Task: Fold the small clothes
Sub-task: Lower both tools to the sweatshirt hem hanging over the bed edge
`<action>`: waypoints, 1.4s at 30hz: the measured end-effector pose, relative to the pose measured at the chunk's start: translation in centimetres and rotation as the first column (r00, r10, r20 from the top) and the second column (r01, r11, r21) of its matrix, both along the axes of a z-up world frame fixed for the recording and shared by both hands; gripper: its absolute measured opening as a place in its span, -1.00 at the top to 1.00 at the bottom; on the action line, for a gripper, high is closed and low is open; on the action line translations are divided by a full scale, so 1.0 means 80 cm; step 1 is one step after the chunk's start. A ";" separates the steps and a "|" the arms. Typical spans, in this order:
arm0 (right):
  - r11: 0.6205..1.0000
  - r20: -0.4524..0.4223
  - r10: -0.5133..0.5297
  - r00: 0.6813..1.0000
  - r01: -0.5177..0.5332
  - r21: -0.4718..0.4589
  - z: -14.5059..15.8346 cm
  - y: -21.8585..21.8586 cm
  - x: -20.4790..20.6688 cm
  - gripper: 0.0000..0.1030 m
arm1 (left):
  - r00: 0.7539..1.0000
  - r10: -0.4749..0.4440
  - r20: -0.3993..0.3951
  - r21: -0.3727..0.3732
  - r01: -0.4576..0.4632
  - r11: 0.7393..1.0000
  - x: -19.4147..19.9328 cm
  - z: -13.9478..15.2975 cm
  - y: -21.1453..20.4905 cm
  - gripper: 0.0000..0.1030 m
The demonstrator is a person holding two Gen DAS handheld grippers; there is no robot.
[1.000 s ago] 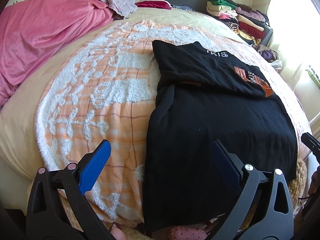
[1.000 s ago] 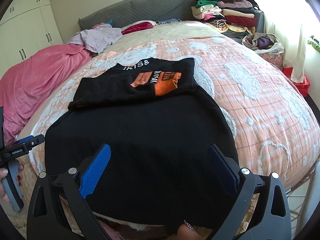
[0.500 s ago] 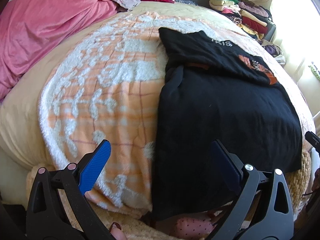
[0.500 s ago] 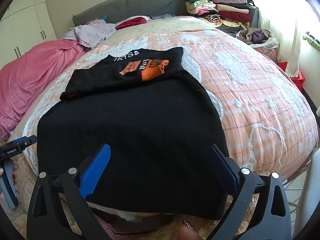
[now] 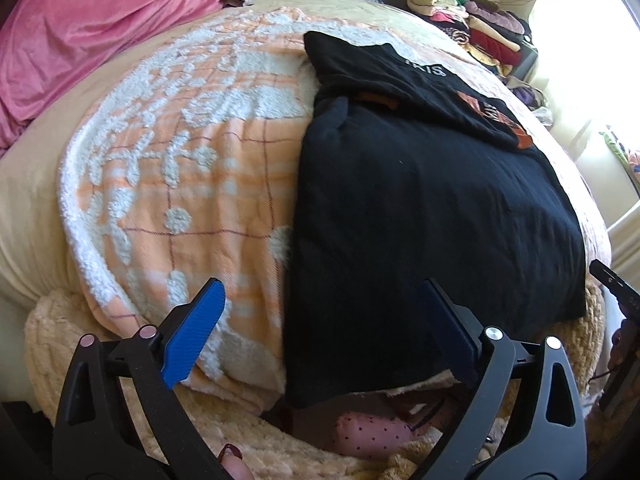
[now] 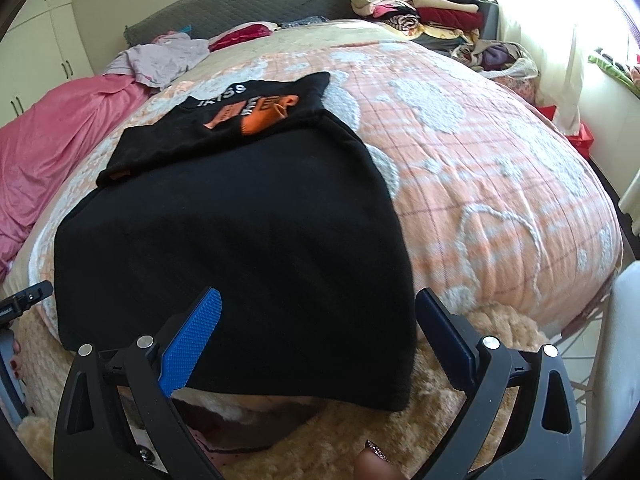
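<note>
Flat black knit garment (image 5: 420,208) on fluffy checked blanket (image 5: 192,184)

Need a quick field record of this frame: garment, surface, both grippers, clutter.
garment: black printed T-shirt, top part folded down, hem hanging over the bed edge
surface: orange-and-white checked blanket
left gripper: open, jaws just narrowed slightly, astride the shirt's left hem edge, not gripping
right gripper: open above the hem's right corner
clutter: pink duvet; stacked folded clothes

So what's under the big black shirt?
The black shirt lies on the orange and white blanket, with its hem hanging over a cream fuzzy blanket. Whatever else sits beneath it is covered.
</note>
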State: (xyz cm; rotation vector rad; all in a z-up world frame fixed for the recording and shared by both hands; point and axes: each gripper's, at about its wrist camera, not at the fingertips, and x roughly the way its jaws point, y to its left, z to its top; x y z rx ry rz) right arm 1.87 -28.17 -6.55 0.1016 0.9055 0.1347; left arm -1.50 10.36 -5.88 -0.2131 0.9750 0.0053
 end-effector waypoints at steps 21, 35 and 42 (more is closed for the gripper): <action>0.999 -0.095 0.033 0.995 -0.029 0.045 -0.047 -0.027 0.007 -0.31 | 0.997 0.005 -0.074 -0.045 -0.009 0.999 -0.017 -0.027 0.010 -0.61; 0.997 -0.089 0.075 0.993 -0.076 0.001 -0.056 -0.039 0.010 0.36 | 0.993 -0.017 -0.117 -0.072 0.009 0.997 -0.015 -0.041 0.002 0.10; 0.993 -0.102 0.100 0.990 -0.092 0.073 -0.067 -0.047 0.018 0.26 | 0.992 -0.022 -0.123 -0.062 0.015 0.998 -0.009 -0.047 -0.001 0.06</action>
